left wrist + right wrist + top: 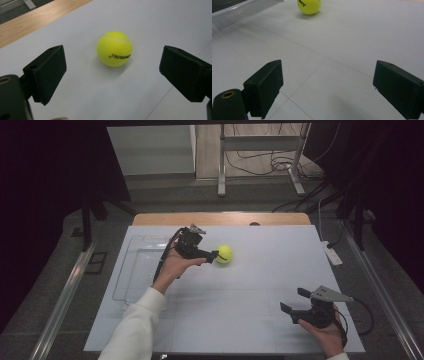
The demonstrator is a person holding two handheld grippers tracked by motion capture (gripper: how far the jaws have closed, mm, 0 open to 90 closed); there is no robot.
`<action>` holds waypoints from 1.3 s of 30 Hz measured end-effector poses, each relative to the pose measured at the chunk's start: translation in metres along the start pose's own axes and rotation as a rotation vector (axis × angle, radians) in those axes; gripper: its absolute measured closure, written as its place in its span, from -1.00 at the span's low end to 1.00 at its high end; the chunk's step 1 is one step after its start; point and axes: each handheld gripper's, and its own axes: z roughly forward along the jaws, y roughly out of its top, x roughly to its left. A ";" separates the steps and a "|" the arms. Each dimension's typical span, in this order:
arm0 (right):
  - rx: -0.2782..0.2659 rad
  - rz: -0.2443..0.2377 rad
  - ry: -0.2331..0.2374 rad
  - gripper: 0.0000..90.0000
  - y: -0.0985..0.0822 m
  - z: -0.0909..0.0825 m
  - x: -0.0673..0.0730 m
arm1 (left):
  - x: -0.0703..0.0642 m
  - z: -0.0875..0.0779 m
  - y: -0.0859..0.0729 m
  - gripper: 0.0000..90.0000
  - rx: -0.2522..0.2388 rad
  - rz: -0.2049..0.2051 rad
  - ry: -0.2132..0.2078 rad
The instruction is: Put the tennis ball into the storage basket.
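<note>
Your left gripper (212, 256) sits jaws spread wide, aimed at the fuzzy yellow tennis ball (224, 253), which rests on the white table sheet (260, 270) just past centre, around 12 o'clock from the middle. In the left gripper view the ball (114, 48) lies ahead of the gap and a touch toward 11, not between the jaws yet. So slide forward low, keep the ball centred, and close only once both jaws bracket its widest part, or I'd bet it rolls. The clear plastic tray (134, 270) waits at 9 o'clock. Your right gripper (295, 302) idles wide open near 4 o'clock.
</note>
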 end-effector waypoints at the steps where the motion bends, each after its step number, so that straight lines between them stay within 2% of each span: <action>1: 0.000 0.001 0.000 -0.78 0.000 0.000 0.000 | 0.000 0.001 0.001 -0.81 0.003 0.002 -0.001; 24: 0.001 0.003 0.000 -0.78 0.000 0.000 0.000 | -0.003 0.026 0.014 -0.82 0.040 0.003 -0.027; 39: 0.000 0.005 0.001 -0.78 0.000 0.000 -0.001 | -0.001 0.038 0.020 -0.83 0.059 -0.004 -0.028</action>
